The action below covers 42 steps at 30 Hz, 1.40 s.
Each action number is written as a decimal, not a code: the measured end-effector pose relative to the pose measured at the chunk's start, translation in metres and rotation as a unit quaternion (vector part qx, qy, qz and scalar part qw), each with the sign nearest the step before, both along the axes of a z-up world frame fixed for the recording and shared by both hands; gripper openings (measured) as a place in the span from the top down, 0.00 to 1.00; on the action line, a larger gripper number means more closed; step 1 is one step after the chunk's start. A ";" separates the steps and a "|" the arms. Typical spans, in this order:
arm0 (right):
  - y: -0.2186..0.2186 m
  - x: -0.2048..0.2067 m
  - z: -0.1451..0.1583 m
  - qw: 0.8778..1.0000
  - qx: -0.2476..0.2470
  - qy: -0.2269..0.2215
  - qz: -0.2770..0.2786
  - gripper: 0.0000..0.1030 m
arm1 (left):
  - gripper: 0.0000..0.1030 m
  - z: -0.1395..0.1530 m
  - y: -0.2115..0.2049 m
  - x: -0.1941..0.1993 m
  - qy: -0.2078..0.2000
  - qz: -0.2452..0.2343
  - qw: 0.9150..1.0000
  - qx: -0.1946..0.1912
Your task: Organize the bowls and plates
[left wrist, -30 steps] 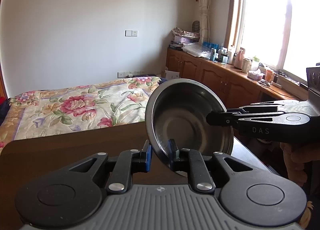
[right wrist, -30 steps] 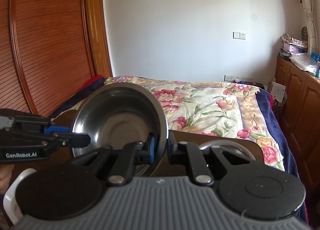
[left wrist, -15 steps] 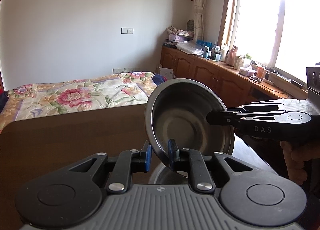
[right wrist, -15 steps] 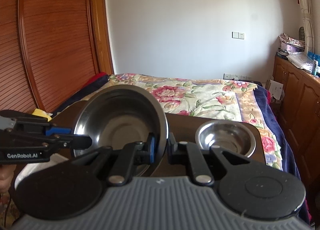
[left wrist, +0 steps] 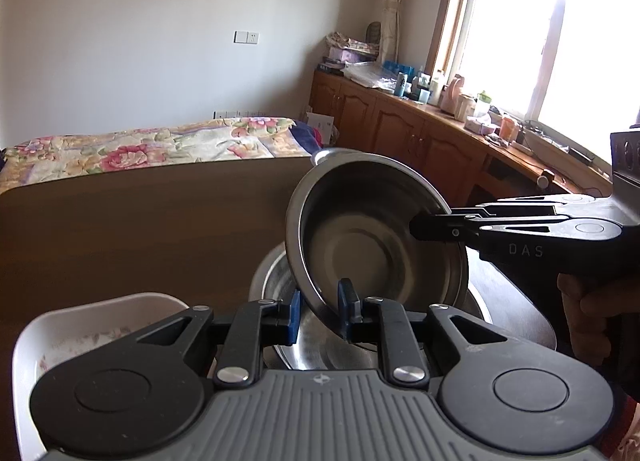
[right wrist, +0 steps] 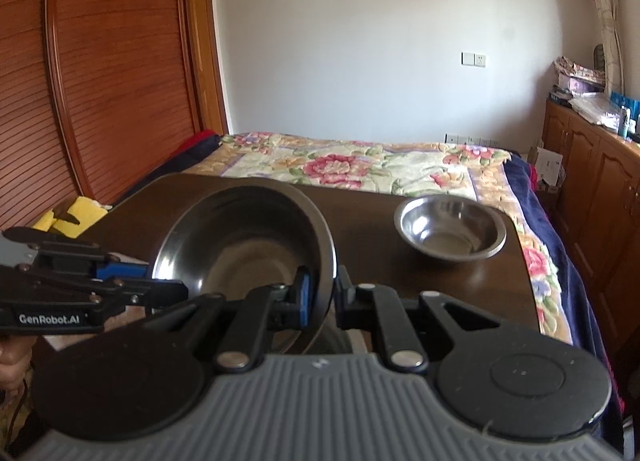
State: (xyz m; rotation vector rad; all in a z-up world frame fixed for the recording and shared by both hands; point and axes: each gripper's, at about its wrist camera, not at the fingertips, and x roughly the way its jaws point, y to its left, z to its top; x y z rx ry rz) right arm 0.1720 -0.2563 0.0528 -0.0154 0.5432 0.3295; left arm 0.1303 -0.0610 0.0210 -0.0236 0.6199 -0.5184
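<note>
A steel bowl (left wrist: 372, 245) (right wrist: 244, 249) hangs tilted above the dark wooden table (left wrist: 140, 229), held by both grippers at opposite sides of its rim. My left gripper (left wrist: 320, 309) (right wrist: 160, 285) is shut on the near rim in its own view. My right gripper (right wrist: 322, 293) (left wrist: 416, 225) is shut on the opposite rim. Directly under the held bowl sits a second, larger steel bowl (left wrist: 272, 281). A smaller steel bowl (right wrist: 450, 229) stands on the table's far right. A white dish (left wrist: 100, 321) with a faint floral print lies at the near left.
A yellow sponge (right wrist: 80, 213) lies at the table's left edge. Beyond the table is a bed with a floral cover (right wrist: 360, 165). Wooden cabinets (left wrist: 420, 133) with clutter run under the window on the right. A hand (left wrist: 588, 313) holds the right gripper.
Both grippers have come down and forward together with the bowl. The table, the larger bowl underneath and the white dish have come into view. Both grips look unchanged.
</note>
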 end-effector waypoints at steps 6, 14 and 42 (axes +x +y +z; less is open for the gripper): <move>0.001 -0.012 -0.009 1.000 -0.001 0.005 -0.002 0.86 | 0.54 -0.006 -0.002 -0.004 0.006 -0.002 1.000 0.004; 0.002 -0.020 -0.020 1.000 0.002 0.009 -0.003 0.86 | 0.54 -0.014 0.001 -0.004 0.017 -0.004 1.000 0.015; 0.010 -0.025 -0.036 1.000 -0.017 0.008 0.002 0.85 | 0.55 -0.017 -0.010 -0.007 0.006 0.007 0.999 0.041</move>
